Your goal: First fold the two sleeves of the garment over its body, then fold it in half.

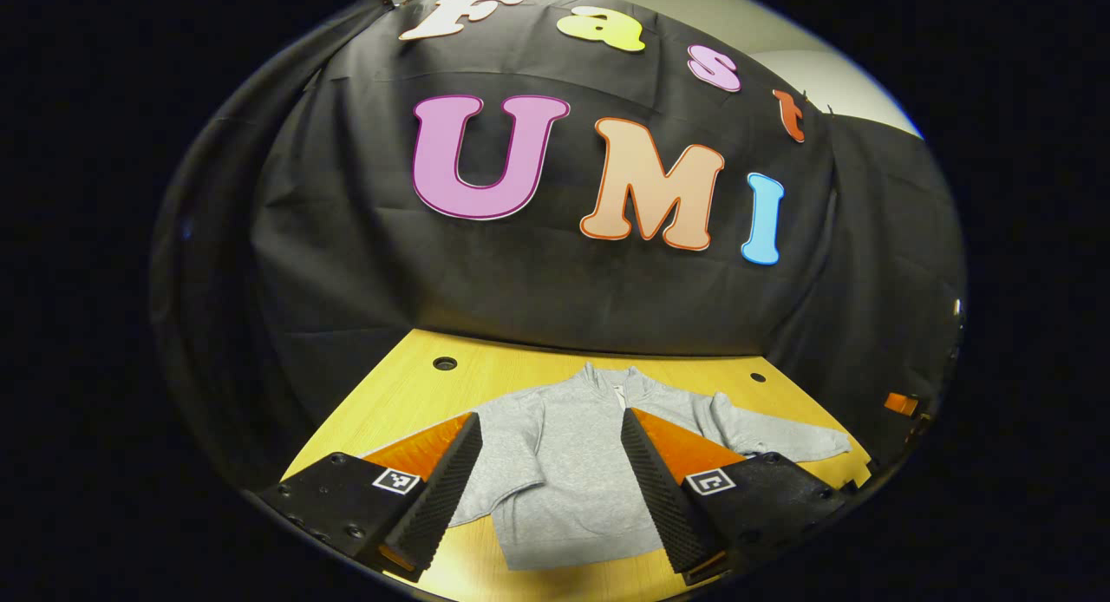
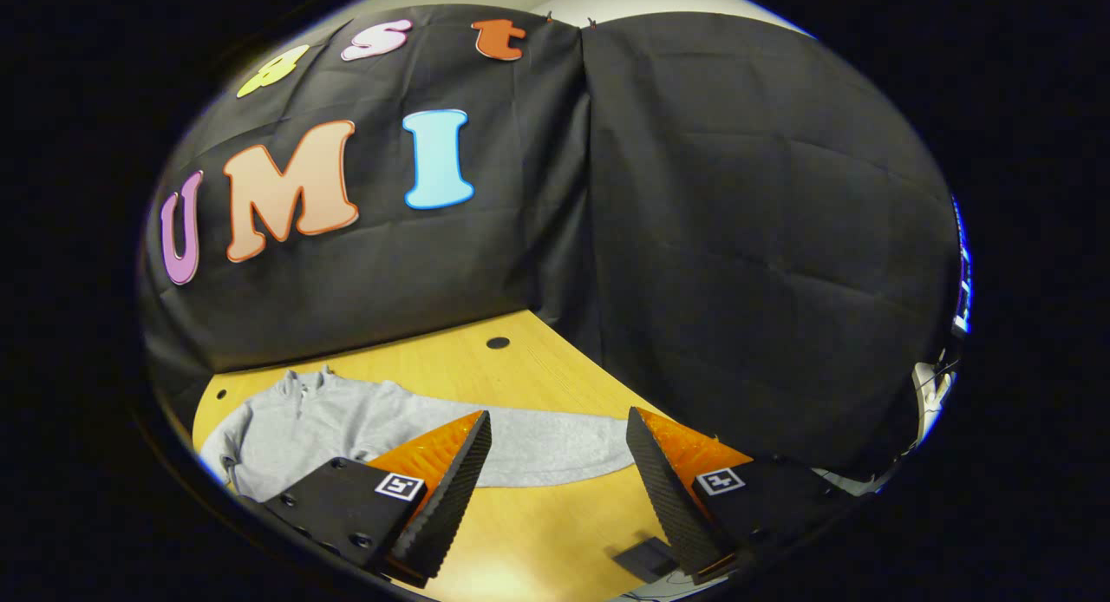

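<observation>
Garment: a grey sweatshirt (image 1: pixel 564 463) lies flat on the wooden table (image 1: pixel 408 394), collar at the far side by the black cloth wall, bottom hem at the near side.
Right sleeve: in the right gripper view the sleeve (image 2: pixel 538 450) sticks straight out to the right across the bare wood, not folded yet.
Left sleeve: in the left gripper view the left sleeve (image 1: pixel 499 463) lies on that side, by the body and partly behind a finger; I cannot tell if it is folded over yet.
Left gripper: the left gripper (image 1: pixel 551 489) hangs over the middle of the sweatshirt with its two fingers spread wide, and it holds nothing.
Right gripper: the right gripper (image 2: pixel 559 498) hangs over the wood just near of the sleeve, fingers spread wide, nothing in it.
How it will feel: I think the cloth is soft, floppy and light. It will bend and sag when it is lifted, and it will not break. It may slide a bit on the smooth table.
Where to hold: I would pinch the right sleeve near its cuff end, picking up both layers, then carry it left over the body.
Watch out: a pinch that is too shallow may catch just one layer, and a quick pull may drag the whole sweatshirt.
How far along: it looks like the start, with at least one sleeve to fold.
</observation>
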Demonstrator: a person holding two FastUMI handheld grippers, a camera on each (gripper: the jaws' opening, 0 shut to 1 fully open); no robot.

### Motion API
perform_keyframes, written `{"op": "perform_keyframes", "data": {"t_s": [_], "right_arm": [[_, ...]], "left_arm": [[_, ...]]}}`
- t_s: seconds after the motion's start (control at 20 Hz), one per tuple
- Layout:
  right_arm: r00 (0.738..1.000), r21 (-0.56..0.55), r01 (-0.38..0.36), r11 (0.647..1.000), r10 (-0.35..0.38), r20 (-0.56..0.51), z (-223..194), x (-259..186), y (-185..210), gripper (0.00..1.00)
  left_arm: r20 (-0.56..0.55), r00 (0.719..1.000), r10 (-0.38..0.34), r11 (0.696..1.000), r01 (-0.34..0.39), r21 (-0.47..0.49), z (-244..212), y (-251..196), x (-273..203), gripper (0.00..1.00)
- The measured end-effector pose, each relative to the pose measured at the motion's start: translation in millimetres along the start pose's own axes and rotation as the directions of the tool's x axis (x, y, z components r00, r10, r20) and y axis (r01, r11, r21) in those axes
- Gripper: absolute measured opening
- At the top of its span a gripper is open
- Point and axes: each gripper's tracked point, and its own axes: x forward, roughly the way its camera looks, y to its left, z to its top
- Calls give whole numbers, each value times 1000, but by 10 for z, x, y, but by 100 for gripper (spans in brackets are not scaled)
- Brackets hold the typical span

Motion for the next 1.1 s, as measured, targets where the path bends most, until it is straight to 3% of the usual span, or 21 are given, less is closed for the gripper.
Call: {"op": "perform_keyframes", "data": {"t_s": [0.15,0.2,0.25,0.4,0.45,0.55,0.7,0.8,1.05,1.1], "right_arm": [[997,21,23,1000,-22,-72,-309,406,-280,98],[994,35,30,999,-27,-103,-414,515,-348,94],[992,50,34,998,-27,-127,-507,611,-406,98],[983,53,52,997,-42,-179,-752,899,-596,94],[979,47,57,997,-46,-198,-821,1003,-653,98],[971,49,59,997,-46,-236,-965,1217,-712,94],[959,37,53,998,-40,-279,-1127,1482,-756,98],[948,4,40,999,-37,-316,-1249,1574,-745,94],[926,-40,24,999,-37,-376,-1445,1633,-737,98],[922,-59,16,998,-38,-386,-1495,1641,-745,94]], "left_arm": [[-10,999,38,999,-38,7,-11,-8,-14,95],[-7,999,47,999,-47,15,5,-17,-21,95],[-5,998,57,998,-57,23,11,-20,-18,95],[-7,997,76,997,-76,30,8,-36,-16,94],[-12,997,75,997,-75,26,-13,-47,-16,94],[-27,996,84,996,-84,19,-77,-95,-5,95],[-45,995,92,996,-90,28,-151,-174,-14,95],[-43,994,100,993,-97,61,-138,-175,-8,95],[-35,994,102,993,-100,58,-130,-224,-17,95],[-35,995,96,994,-93,61,-145,-257,-35,95]]}}
